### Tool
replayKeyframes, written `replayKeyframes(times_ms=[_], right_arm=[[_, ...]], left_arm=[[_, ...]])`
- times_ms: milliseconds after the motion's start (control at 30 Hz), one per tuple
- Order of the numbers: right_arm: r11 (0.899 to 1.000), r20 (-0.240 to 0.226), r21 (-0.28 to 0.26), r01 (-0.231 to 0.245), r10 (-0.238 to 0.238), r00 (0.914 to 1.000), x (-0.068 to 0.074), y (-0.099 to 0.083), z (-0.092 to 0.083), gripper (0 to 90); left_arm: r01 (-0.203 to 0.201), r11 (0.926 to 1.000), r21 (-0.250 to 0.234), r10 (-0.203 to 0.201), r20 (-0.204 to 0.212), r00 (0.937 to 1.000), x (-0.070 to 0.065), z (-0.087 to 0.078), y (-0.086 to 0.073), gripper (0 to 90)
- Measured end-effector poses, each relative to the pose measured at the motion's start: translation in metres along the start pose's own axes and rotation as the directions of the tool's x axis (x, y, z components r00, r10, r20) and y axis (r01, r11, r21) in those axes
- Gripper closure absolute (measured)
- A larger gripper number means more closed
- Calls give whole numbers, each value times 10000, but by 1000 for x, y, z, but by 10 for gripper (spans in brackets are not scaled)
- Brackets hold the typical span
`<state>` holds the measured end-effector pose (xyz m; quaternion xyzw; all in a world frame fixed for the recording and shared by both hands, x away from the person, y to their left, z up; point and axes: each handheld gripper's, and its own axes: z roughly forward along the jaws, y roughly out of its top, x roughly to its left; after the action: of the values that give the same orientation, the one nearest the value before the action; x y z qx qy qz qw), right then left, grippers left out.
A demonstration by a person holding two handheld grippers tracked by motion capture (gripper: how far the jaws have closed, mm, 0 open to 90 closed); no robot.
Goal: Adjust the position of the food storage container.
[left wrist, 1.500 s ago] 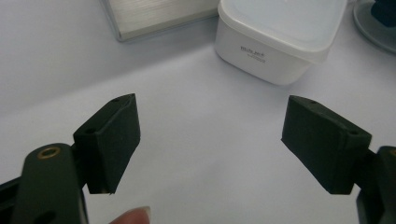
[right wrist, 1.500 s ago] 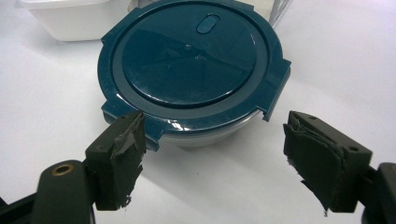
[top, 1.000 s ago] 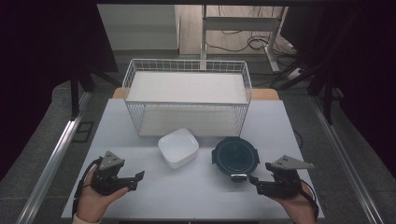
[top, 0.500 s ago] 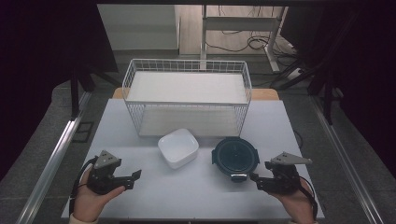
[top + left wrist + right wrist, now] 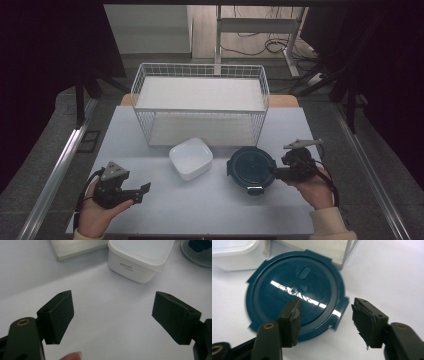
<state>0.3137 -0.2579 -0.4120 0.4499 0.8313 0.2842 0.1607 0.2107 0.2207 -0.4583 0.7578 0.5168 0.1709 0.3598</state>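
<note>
**At the desk's right side, tongs closing around the round blue container**

On the desk [image 5: 150, 125] before the wire basket [image 5: 200, 107], the blue container [image 5: 251, 167] sits ungrasped. The right tongs [image 5: 325, 320] have just been narrowing astride its rim tab, not yet pinching. The left tongs [image 5: 112, 317] gape, released, short of the white container [image 5: 190, 158]. Gripping and lifting remain.

You have a dark teal round plastic lid [image 5: 251, 167] in front of you, glossy, with white glints streaking its face. Beside it sits a plain white square plastic container [image 5: 190, 158] with small grey lettering on its side. Behind both stands a white wire basket [image 5: 200, 102], its mesh a fine grid of squares. The counter [image 5: 200, 210] is pale, a faintly bluish white. Your left gripper [image 5: 137, 192] and right gripper [image 5: 274, 171] are matte black, each topped by a grey plate. Your sleeve [image 5: 330, 227] is cream.
</note>
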Motion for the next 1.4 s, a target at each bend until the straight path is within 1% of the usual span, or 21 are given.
replayKeyframes(times_ms=[100,167,233,300,433,467,533,567,633,667,700,800,867,1033,1233,1333,1367,1400], right_arm=[[9997,209,243,73,-78,9998,-7,11,6,457],[9996,237,294,-54,47,9997,-11,18,11,495],[9992,363,392,-99,85,9993,-15,24,15,543],[9985,449,517,-160,137,9989,-19,29,21,579],[9967,605,805,-72,23,9982,-26,36,31,647],[9967,605,805,-72,23,9982,-26,36,31,647],[9960,515,885,-97,51,9987,-30,38,36,717],[9959,456,900,-59,18,9990,-31,38,37,737],[9955,352,940,-132,99,9993,-33,40,39,776],[9955,352,940,-132,99,9993,-33,40,39,776],[9943,296,1059,-79,48,9996,-35,41,41,826],[9933,232,1148,-90,64,9997,-38,42,44,881],[9930,257,1182,9,-40,9997,-39,43,47,887],[9872,252,1539,429,-473,9986,-37,45,60,889],[9765,371,2006,788,-879,9954,-35,45,78,889],[9697,267,2246,957,-1043,9942,-34,45,85,889],[9697,267,2246,957,-1043,9942,-34,45,85,889],[9653,321,2339,1158,-1267,9914,-32,44,88,889]], left_arm=[[-6,10000,4,6,25,10000,0,0,0,177],[21,10000,35,-21,36,10000,0,1,-1,177],[-8,10000,46,8,39,10000,0,1,-1,176],[17,10000,32,-17,34,10000,1,1,-1,176],[95,9999,79,-95,-19,10000,3,2,-2,176],[95,9999,79,-95,-19,10000,3,2,-2,176],[74,9999,105,-74,-27,10000,3,2,-2,176],[76,9999,108,-75,-18,10000,3,2,-2,176],[75,9999,116,-75,-17,10000,3,2,-2,176],[46,9999,139,-45,-36,10000,3,3,-2,176],[20,9999,161,-19,-61,10000,3,4,-3,176],[52,9997,221,-49,-119,9999,4,5,-3,176],[24,9997,237,-21,-118,9999,4,5,-3,176],[13,9996,286,-7,-198,9998,3,7,-4,173],[30,9994,337,-22,-242,9997,4,8,-4,174],[32,9994,355,-23,-260,9997,5,8,-5,174],[32,9994,355,-23,-260,9997,5,8,-5,174],[52,9992,389,-42,-270,9996,6,9,-5,174]])
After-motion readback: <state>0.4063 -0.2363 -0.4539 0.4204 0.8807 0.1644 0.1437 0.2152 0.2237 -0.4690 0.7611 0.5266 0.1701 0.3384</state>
